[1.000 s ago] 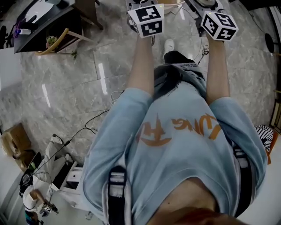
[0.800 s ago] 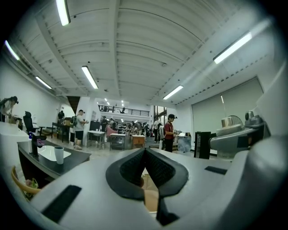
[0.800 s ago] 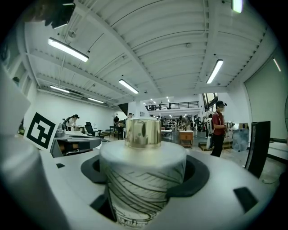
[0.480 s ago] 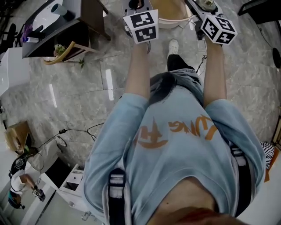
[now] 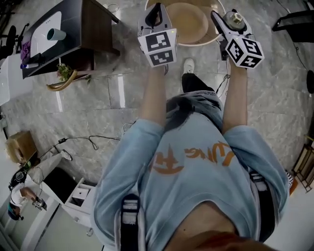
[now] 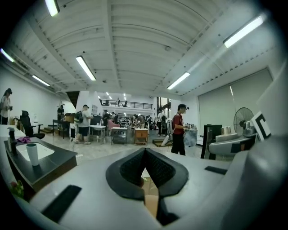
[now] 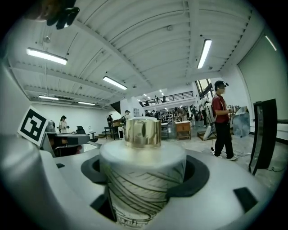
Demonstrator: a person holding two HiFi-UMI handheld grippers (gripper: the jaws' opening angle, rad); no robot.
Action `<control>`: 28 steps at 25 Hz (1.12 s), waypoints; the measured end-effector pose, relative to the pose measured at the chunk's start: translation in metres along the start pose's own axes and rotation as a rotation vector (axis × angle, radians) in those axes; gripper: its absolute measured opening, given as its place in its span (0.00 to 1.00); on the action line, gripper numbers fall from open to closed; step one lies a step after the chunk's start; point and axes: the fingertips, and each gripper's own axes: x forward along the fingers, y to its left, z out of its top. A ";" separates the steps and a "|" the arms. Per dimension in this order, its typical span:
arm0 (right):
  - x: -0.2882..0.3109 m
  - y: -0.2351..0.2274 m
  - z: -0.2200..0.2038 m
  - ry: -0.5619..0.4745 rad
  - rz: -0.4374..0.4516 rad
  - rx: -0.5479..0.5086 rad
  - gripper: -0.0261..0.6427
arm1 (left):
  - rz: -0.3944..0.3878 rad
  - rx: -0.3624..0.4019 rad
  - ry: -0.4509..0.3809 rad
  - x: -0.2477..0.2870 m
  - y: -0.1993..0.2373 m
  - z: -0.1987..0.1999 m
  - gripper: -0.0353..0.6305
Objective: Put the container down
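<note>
The container (image 7: 141, 179) is a white cylinder with dark line drawings and a gold cap (image 7: 143, 131). It stands upright between the jaws of my right gripper (image 7: 144, 175), which is shut on its body. In the head view the gold cap (image 5: 237, 18) shows at the top of the right gripper (image 5: 230, 19), beside the rim of a round pale wooden table (image 5: 189, 22). My left gripper (image 6: 145, 155) is shut, its dark pads pressed together with nothing held. In the head view the left gripper (image 5: 154, 13) hangs at the table's left edge.
A dark desk (image 5: 93, 27) with a white tray and a cup (image 5: 56, 34) stands at the left. Cables (image 5: 93, 142), a cardboard box (image 5: 19, 147) and a white drawer unit (image 5: 78, 196) lie on the marble floor. People (image 6: 179, 128) stand far off in the hall.
Both grippers have come further into the head view, and the round wooden table now shows between and beyond them. The right gripper's hold on the container is unchanged.
</note>
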 end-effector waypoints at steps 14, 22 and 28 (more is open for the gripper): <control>0.063 -0.154 0.030 0.007 -0.066 0.018 0.58 | -0.059 0.032 0.096 0.136 -0.084 0.009 0.09; 0.091 -0.142 0.018 0.042 -0.029 0.021 0.58 | -0.060 0.010 0.132 0.155 -0.072 -0.005 0.09; 0.106 -0.137 0.023 0.054 -0.015 -0.036 0.58 | -0.077 -0.022 0.136 0.183 -0.066 -0.010 0.09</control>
